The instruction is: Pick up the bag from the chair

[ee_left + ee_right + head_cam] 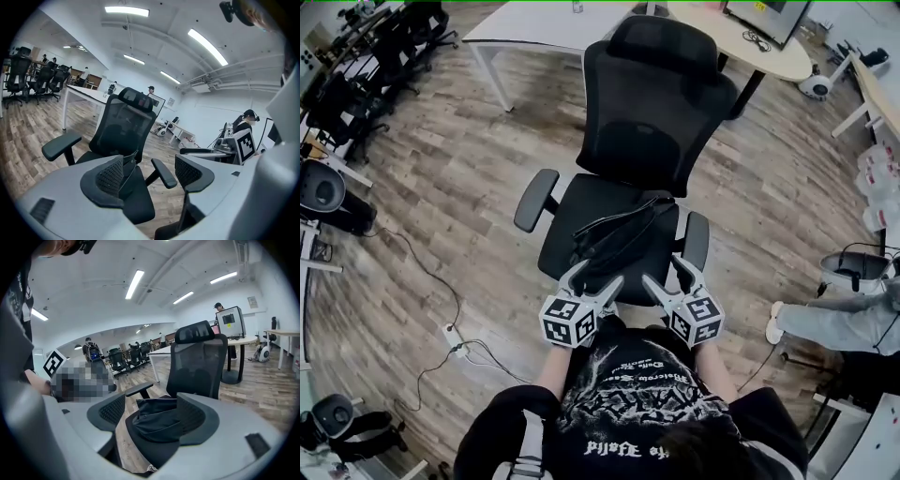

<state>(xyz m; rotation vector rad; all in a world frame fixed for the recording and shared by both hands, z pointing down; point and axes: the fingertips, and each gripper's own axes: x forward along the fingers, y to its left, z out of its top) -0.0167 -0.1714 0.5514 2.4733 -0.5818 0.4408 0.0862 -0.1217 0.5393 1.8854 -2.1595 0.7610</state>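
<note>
A black bag (617,239) with thin straps lies on the seat of a black mesh office chair (652,103). Both grippers hover at the seat's front edge, just short of the bag. My left gripper (592,281) is open, and in its own view the left gripper (149,173) frames the chair (126,122) with nothing between its pads. My right gripper (667,274) is open too. In the right gripper view, the bag (159,420) shows crumpled on the seat beyond the open right gripper (152,414), apart from its pads.
The chair's armrests (534,199) flank the seat. A white desk (534,28) and a wooden table (750,37) stand behind the chair. A power strip with cables (452,339) lies on the floor at the left. A seated person's legs (830,321) are at the right.
</note>
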